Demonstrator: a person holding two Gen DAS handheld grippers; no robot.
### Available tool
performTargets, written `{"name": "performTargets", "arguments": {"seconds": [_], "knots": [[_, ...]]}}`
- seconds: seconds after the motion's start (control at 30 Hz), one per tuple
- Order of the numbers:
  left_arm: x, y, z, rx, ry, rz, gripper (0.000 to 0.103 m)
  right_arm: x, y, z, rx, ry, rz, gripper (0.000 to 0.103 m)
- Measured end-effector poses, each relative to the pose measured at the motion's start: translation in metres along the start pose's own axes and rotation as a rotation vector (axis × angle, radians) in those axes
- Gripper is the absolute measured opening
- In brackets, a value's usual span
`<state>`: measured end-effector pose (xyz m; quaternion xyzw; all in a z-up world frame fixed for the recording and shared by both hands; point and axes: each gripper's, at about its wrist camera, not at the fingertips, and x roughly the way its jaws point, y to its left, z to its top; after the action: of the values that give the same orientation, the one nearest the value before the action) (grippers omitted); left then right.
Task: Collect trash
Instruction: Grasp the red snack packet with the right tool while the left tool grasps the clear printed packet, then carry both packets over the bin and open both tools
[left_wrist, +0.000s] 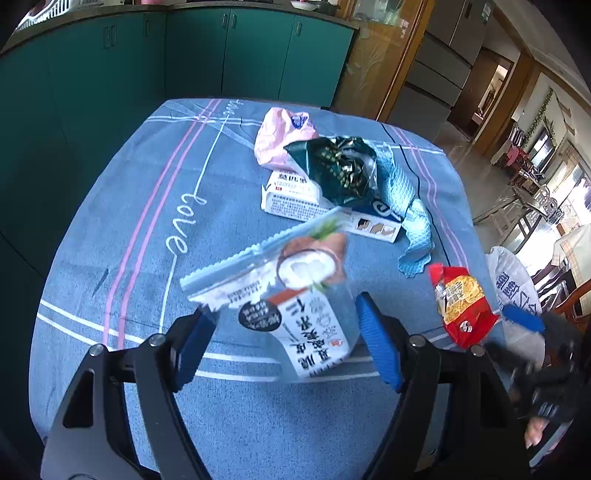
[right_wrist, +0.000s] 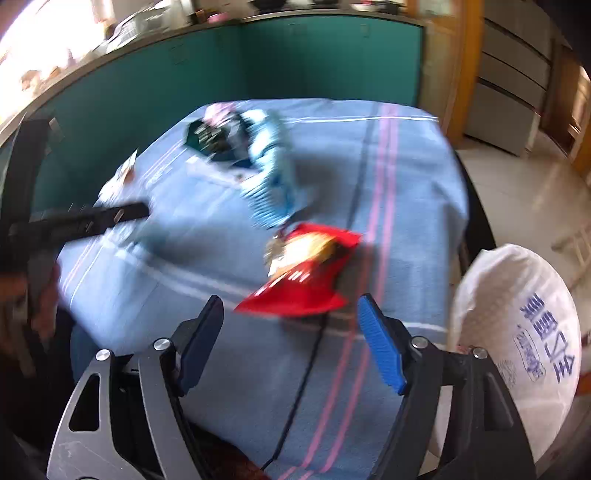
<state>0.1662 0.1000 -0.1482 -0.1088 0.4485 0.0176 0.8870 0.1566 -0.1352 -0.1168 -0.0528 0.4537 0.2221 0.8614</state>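
A coconut-print snack bag (left_wrist: 295, 291) hangs tilted above the surface (left_wrist: 129, 229), a red wrapper (left_wrist: 461, 306) lies nearer the right edge, and a dark green wrapper (left_wrist: 340, 166), pink bag (left_wrist: 277, 136) and white box (left_wrist: 295, 199) sit piled farther back.

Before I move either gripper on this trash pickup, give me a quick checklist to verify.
1. Left gripper holding white coconut-print snack pouch: cannot tell; pouch between jaws, blurred.
2. Right gripper free: ok; open, empty.
3. Red crinkled snack wrapper reachable: ok; on blue striped tablecloth just ahead of right gripper.
4. White plastic bag mouth open: cannot tell.
5. Trash all collected: not ok; dark green foil bag, white carton remain.
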Motion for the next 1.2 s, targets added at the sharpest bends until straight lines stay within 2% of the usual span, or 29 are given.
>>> {"name": "performTargets", "arguments": {"seconds": [0.1, 0.17, 0.5, 0.67, 0.73, 0.8, 0.9, 0.93, 0.97, 1.0, 1.03, 1.2], "knots": [[0.004, -0.001, -0.003, 0.011, 0.018, 0.001, 0.079, 0.001, -0.010, 0.009, 0.066, -0.033, -0.050, 0.075], [0.006, -0.002, -0.005, 0.013, 0.028, 0.008, 0.084, 0.005, -0.009, 0.014, 0.073, -0.043, -0.031, 0.076], [0.005, 0.004, -0.008, 0.001, 0.030, 0.022, 0.091, 0.058, 0.026, 0.022, -0.061, 0.024, -0.134, 0.076], [0.011, 0.002, -0.005, 0.021, 0.028, 0.017, 0.092, 0.065, 0.022, 0.019, -0.041, 0.046, -0.095, 0.061], [0.015, 0.003, -0.003, 0.021, 0.032, 0.019, 0.092, 0.064, 0.020, 0.018, -0.033, 0.044, -0.078, 0.047], [0.020, 0.006, -0.002, 0.012, 0.039, 0.022, 0.092, 0.061, 0.016, 0.017, -0.021, 0.036, -0.066, 0.043], [0.025, 0.011, -0.003, -0.002, 0.050, 0.010, 0.092, 0.055, 0.008, 0.016, 0.009, 0.024, -0.045, 0.043], [0.026, 0.012, -0.004, -0.005, 0.052, 0.007, 0.087, 0.052, 0.008, 0.013, 0.015, 0.020, -0.046, 0.043], [0.026, 0.012, -0.004, -0.005, 0.054, 0.004, 0.077, 0.049, 0.006, 0.013, 0.019, 0.017, -0.044, 0.043], [0.025, 0.012, -0.004, 0.001, 0.051, 0.010, 0.075, 0.046, 0.005, 0.011, 0.022, 0.013, -0.042, 0.043], [0.025, 0.011, -0.004, 0.006, 0.052, 0.007, 0.065, 0.041, 0.002, 0.010, 0.028, 0.006, -0.039, 0.043], [0.019, 0.003, -0.006, 0.021, 0.041, -0.037, 0.057, 0.024, -0.014, 0.007, 0.069, -0.021, -0.037, 0.043]]}}
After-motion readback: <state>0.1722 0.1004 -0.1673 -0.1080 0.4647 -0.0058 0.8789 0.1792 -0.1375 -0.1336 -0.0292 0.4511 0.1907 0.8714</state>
